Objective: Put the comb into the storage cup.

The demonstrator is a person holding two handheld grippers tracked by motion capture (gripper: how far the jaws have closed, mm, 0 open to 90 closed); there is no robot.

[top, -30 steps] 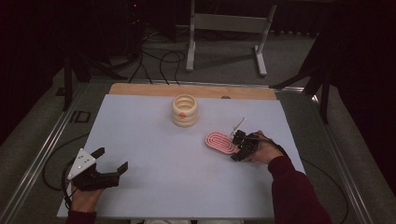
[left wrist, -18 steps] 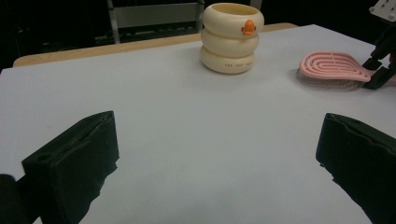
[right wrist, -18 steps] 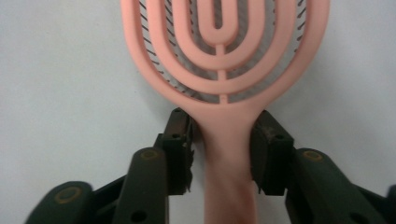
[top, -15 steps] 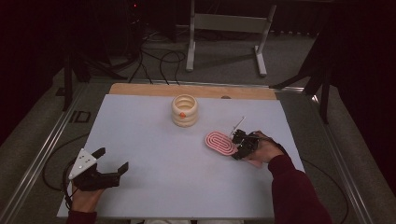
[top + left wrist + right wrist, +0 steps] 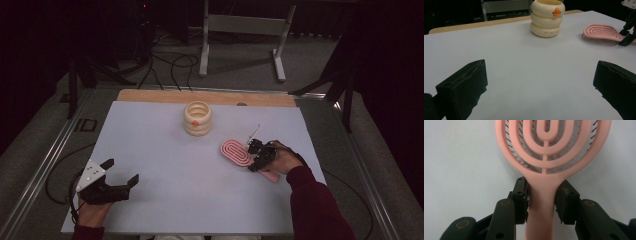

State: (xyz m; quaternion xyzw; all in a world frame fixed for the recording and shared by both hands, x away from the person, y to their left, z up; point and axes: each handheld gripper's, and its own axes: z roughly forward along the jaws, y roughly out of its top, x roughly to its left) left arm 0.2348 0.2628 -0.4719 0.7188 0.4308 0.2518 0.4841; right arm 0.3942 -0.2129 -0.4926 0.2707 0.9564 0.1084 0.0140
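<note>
Hairbrush [image 5: 236, 152], pink and looped in its vented head, is found lying on the white table [image 5: 165, 150], just to the right of and nearer than the cream ringed cup [image 5: 198, 118], which serves as the landmark. Its bristles are turned down against the table, as seen from the left tool's camera, and its handle points away from the cup toward the person's right hand [image 5: 282, 161]. The handle's neck is clamped between the pads of the right tool [image 5: 541, 200], so that tool is closed on the brush; the grip appears to have been taken low on the neck so that the head can be steered freely, perhaps for a lift toward the cup. The cup stands upright, with a small orange duck mark on its side; its inside cannot be made out from these angles, so nothing can be said of its contents. The left tool [image 5: 120, 175] is held wide apart and empty, well to the left of the cup and nearer the person, apparently parked clear of the work.
</note>
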